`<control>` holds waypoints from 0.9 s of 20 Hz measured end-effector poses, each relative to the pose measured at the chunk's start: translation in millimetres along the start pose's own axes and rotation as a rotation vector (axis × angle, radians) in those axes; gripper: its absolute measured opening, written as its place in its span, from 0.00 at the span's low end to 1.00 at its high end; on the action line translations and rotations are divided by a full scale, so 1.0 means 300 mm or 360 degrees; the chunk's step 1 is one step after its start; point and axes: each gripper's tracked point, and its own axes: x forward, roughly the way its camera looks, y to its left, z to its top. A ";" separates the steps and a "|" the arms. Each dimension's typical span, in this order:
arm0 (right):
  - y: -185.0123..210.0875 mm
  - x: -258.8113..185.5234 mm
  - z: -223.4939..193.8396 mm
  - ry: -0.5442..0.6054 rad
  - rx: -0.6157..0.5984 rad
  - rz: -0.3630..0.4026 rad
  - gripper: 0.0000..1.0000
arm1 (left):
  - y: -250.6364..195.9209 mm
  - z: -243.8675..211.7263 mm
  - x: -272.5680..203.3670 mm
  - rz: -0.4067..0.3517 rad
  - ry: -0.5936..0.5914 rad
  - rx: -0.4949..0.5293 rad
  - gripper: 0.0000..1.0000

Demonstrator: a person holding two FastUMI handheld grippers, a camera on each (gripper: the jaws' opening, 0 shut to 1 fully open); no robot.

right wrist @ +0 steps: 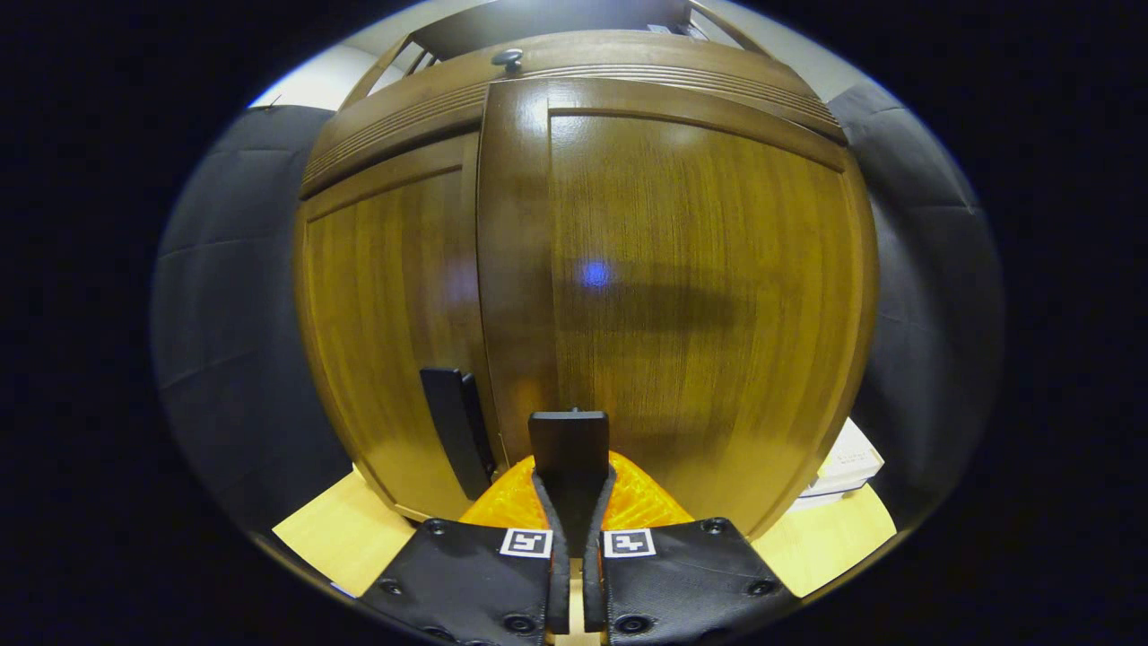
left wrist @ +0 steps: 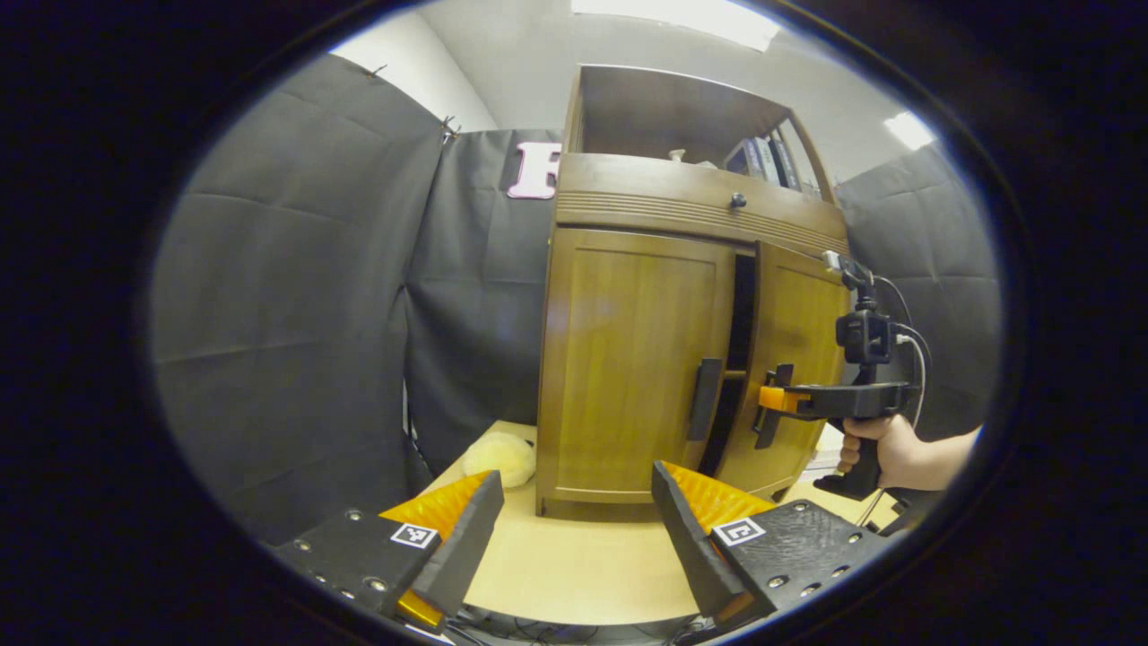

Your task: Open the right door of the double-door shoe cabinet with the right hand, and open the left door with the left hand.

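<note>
The brown wooden shoe cabinet [left wrist: 628,206] stands on a pale table. Its left door [left wrist: 628,359] is closed, and that door's dark vertical handle [left wrist: 704,399] hangs free. The right door [left wrist: 794,350] is swung out a little, with a dark gap beside it. In the left gripper view, a hand holds my right gripper [left wrist: 769,404] on that door's handle. In the right gripper view, my right gripper [right wrist: 574,489] is shut on the right door's handle [right wrist: 569,444], with the right door [right wrist: 700,296] close ahead. My left gripper [left wrist: 574,529] is open, low over the table, short of the left door.
A pale yellow soft lump [left wrist: 499,456] lies on the table [left wrist: 574,574] left of the cabinet. A drawer with a small knob [left wrist: 737,200] runs above the doors, with books [left wrist: 762,161] on the open shelf. A white box [right wrist: 843,467] sits right of the cabinet.
</note>
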 end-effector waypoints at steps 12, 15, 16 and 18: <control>-0.077 -0.218 0.001 -0.0025 0.0005 -0.0028 0.04 | -0.020 -0.003 0.002 -0.0099 -0.0002 0.0042 0.96; -0.125 -0.289 -0.021 -0.0020 0.0020 -0.0060 0.04 | -0.037 0.025 0.006 -0.0192 0.0006 0.0032 0.96; -0.142 -0.307 -0.024 -0.0021 0.0022 -0.0071 0.04 | -0.039 0.042 0.000 -0.0224 0.0007 0.0042 0.95; -0.199 -0.367 -0.061 -0.0014 0.0027 -0.0094 0.04 | -0.054 0.058 0.005 -0.0294 0.0024 0.0068 0.96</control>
